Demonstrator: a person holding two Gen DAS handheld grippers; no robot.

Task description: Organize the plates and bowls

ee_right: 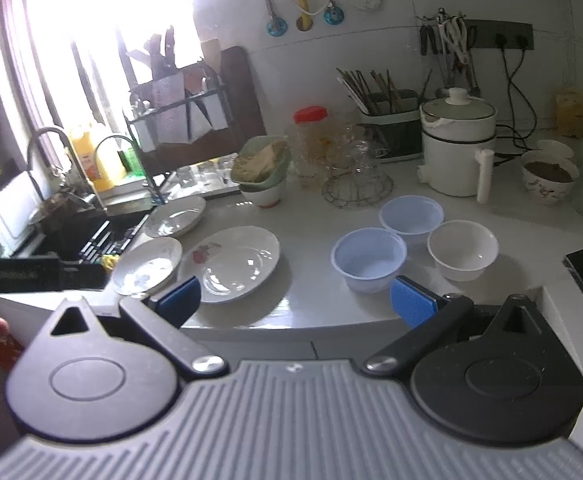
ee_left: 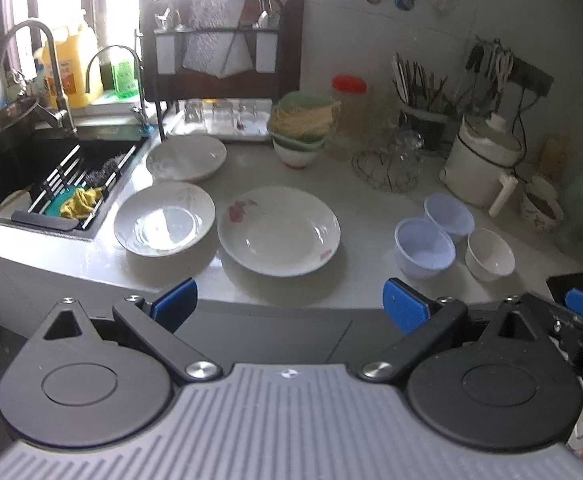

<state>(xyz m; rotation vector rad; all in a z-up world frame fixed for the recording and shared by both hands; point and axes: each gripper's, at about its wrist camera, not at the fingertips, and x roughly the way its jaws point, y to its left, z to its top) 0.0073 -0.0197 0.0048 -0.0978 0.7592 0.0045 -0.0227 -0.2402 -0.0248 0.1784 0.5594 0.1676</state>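
Both the left hand-held gripper (ee_left: 289, 300) and the right hand-held gripper (ee_right: 295, 300) hang released, grasping nothing. The flowered plate (ee_left: 278, 230) sits at 12 o'clock on the surface (ee_left: 371, 216), bowls (ee_left: 424, 247) at 2 o'clock. Pinching a glazed rim could slip, knocking the neighbouring plate (ee_left: 164, 218) sinkward.

Front plate (ee_left: 278, 230) white, red flower print; left plate (ee_left: 164, 219) white, faint grey motif; two bowls (ee_left: 424, 246) pale blue, third bowl (ee_left: 489, 254) white; tabletop (ee_left: 371, 208) off-white; gripper pads (ee_left: 405, 307) blue on black arms; jar lid (ee_left: 349, 83) red; sink cloth (ee_left: 80, 203) yellow.
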